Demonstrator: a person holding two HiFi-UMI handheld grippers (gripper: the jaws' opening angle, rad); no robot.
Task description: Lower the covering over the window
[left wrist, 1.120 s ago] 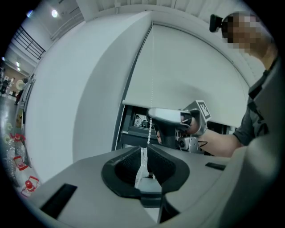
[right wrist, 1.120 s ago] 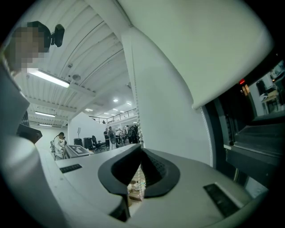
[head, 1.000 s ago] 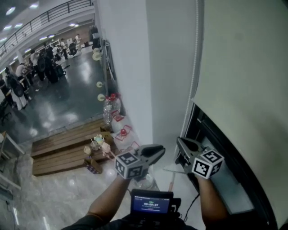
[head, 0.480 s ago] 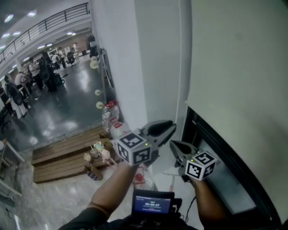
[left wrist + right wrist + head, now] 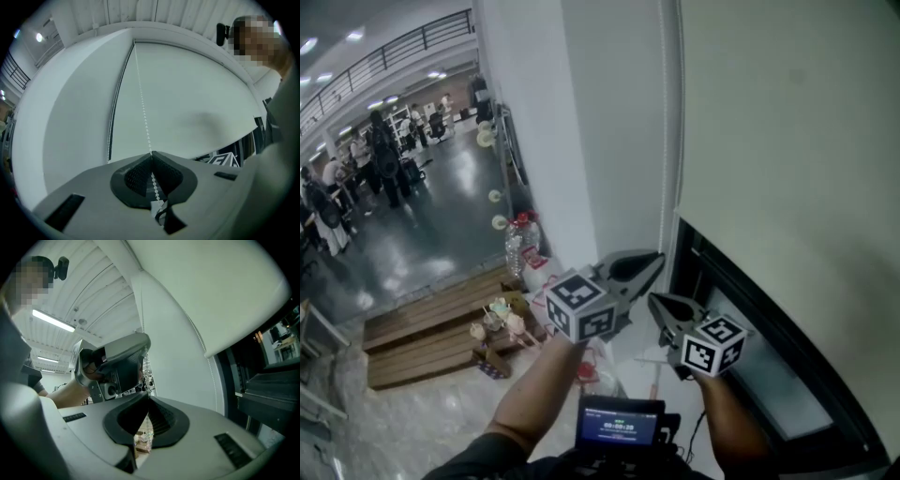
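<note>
The blind [image 5: 787,150] hangs a good way down the window [image 5: 787,394]. Only a dark strip is left bare under its lower edge, so I'd say the job is well along but not finished. The left gripper [image 5: 649,264] is up beside the blind's edge, its jaws pinched together on the chain [image 5: 143,108]. In the left gripper view the beads run straight up out of the pads towards the top of the blind. That looks to me like a grip taken high, leaving a long stroke to pull down. The right gripper [image 5: 661,305] sits just below and beside it, near the blind's bottom corner. Its jaws are closed flat on each other with nothing between them, and I'd guess it is waiting to take the chain lower down. The chain hangs close against the wall [image 5: 609,141], so a pinch from the side looks about the only way to catch it. The beads slipping through the pads would be the risk.
</note>
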